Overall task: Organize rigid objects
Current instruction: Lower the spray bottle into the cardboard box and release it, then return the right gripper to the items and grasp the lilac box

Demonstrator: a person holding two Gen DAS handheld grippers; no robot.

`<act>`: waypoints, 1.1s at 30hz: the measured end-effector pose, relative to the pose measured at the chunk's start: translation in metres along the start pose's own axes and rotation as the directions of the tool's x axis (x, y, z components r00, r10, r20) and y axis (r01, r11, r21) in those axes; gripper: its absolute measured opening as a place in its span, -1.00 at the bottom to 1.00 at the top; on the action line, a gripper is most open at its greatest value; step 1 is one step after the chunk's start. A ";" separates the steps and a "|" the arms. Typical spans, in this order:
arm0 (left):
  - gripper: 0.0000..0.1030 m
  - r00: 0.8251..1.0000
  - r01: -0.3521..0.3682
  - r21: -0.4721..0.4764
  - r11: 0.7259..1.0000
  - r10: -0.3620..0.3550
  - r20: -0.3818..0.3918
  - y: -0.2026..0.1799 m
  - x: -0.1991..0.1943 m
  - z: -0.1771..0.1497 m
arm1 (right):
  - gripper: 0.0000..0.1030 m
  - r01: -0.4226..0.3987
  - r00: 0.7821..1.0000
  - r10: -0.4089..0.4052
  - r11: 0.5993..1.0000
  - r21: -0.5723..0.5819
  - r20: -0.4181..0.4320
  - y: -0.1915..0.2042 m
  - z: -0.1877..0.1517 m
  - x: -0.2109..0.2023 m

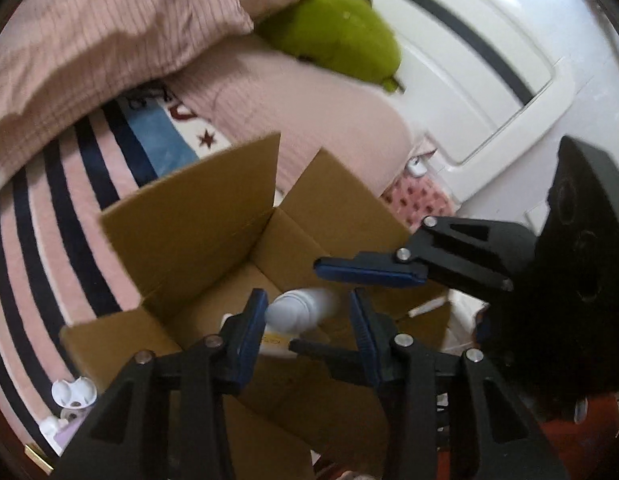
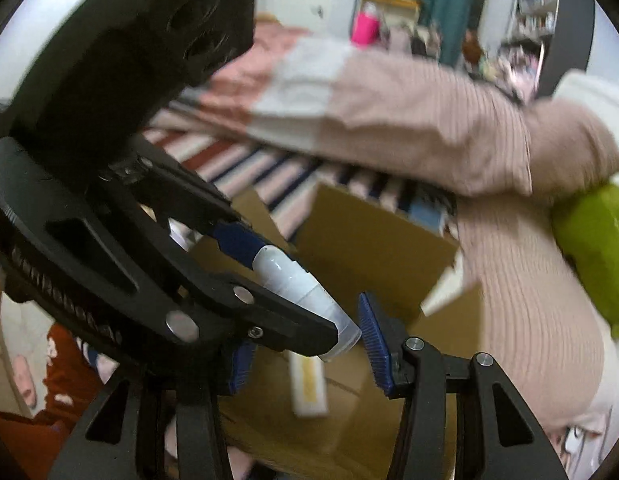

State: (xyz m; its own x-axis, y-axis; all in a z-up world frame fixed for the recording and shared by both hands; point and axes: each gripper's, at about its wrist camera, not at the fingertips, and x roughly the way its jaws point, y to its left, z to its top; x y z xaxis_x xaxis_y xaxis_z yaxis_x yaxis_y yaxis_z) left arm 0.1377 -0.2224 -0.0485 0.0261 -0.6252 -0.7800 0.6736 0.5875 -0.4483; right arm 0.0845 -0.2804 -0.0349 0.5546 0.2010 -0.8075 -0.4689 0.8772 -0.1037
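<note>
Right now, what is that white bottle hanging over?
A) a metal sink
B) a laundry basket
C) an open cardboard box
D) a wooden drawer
C: the white bottle is above the open cardboard box, whose brown flaps stand up around it, and a white and yellow package lies on the box floor below.

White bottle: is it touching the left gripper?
Cannot tell. In the left wrist view the blurred white bottle overlaps one pad of the left gripper, but blur hides any contact.
</note>
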 end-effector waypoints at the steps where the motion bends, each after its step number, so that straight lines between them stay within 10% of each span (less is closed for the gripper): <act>1: -0.24 1.000 -0.007 0.001 1.000 0.007 -0.012 -0.001 0.005 0.003 | -0.33 0.002 0.999 -0.002 1.000 0.008 -0.033 -0.004 -0.001 0.004; 7: 0.09 0.998 -0.060 -0.010 0.998 0.060 0.004 0.002 -0.005 -0.001 | -0.26 0.058 0.991 -0.056 0.998 0.016 -0.121 -0.010 -0.006 0.011; 11: 0.30 0.989 -0.105 -0.030 0.994 0.107 0.099 0.010 -0.047 -0.017 | 0.24 0.009 0.999 -0.007 0.999 0.038 -0.054 -0.007 -0.007 -0.004; 16: 0.45 0.942 -0.227 -0.123 0.966 0.250 0.226 0.032 -0.117 -0.056 | 0.62 -0.103 0.992 0.104 0.994 -0.023 0.066 0.028 0.010 -0.023; 25: 0.57 0.812 -0.389 -0.334 0.859 0.491 0.316 0.102 -0.191 -0.166 | 0.62 -0.266 0.955 0.287 0.941 -0.207 0.078 0.148 0.048 -0.007; 33: 0.57 0.797 -0.371 -0.445 0.815 0.525 0.298 0.147 -0.178 -0.251 | 0.62 -0.219 0.969 0.199 0.966 -0.138 -0.146 0.196 0.033 0.111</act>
State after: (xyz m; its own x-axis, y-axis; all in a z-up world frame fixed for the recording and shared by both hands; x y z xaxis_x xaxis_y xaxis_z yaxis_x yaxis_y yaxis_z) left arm 0.0465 0.1042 -0.0846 0.5946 -0.3428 -0.7273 0.2107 0.9394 -0.2705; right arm 0.0772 -0.0717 -0.1257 0.3436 0.3052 -0.8881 -0.6694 0.7429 -0.0037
